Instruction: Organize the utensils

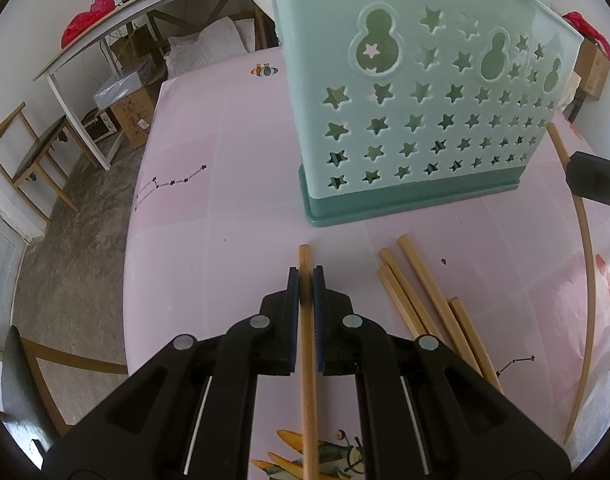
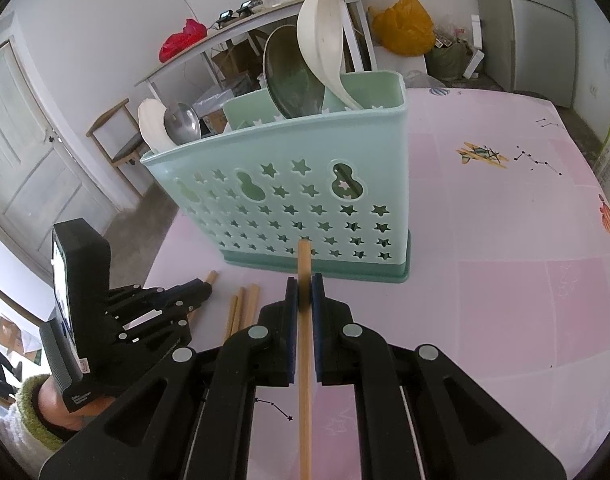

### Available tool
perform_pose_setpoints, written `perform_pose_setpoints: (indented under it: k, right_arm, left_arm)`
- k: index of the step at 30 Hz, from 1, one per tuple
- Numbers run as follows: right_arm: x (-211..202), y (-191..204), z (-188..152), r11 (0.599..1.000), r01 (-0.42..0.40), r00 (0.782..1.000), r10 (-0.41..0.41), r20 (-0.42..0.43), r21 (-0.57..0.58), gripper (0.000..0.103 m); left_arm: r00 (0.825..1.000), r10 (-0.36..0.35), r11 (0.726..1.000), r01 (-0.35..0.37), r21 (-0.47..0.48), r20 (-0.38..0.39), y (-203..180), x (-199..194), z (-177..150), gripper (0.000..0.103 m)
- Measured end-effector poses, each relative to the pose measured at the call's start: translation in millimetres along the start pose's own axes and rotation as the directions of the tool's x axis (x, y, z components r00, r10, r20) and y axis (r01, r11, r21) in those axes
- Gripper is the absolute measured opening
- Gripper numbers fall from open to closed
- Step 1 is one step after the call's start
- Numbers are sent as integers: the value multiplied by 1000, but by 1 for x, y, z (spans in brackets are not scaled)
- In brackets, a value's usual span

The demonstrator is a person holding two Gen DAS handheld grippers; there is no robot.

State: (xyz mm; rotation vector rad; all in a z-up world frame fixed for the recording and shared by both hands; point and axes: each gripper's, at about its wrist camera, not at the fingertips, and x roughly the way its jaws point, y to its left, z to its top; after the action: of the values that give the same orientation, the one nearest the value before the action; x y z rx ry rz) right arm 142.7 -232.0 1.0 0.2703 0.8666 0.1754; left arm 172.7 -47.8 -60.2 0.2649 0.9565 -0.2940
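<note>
Left gripper (image 1: 305,276): jaws pinching one wooden chopstick (image 1: 307,360), which is running lengthwise between the blue pads, its blunt end pointing toward the holder.

Right gripper (image 2: 304,286): jaws pinching a second chopstick (image 2: 304,360) in the same manner, tip reaching toward the holder's base.

Loose chopsticks (image 1: 425,300): several lying on the pink tablecloth (image 1: 225,200) between the two grippers, just in front of the holder. One more (image 1: 585,280) is lying well to the right in the left wrist view.

Utensil holder (image 2: 305,184): mint green plastic with star cut-outs, standing upright near the table's far left edge, carrying white spoons (image 2: 321,28) and metal ladles (image 2: 293,80).

Sleeve (image 2: 33,412): green fleece cuff showing behind the left gripper.
</note>
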Motion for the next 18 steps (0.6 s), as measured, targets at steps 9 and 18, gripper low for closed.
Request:
perform_pose_setpoints:
  k: [9,18]
  right_arm:
    - [-11,-4,4,1000,0,999,-1,33,14,7]
    - [-21,-6,4,1000,-14,998,13,65,23,7]
  left_arm:
    - [971,-128,976,159,-146,203,50,-59,6,5]
    - [848,-206,926,330,-183,488,91,-163,11,5]
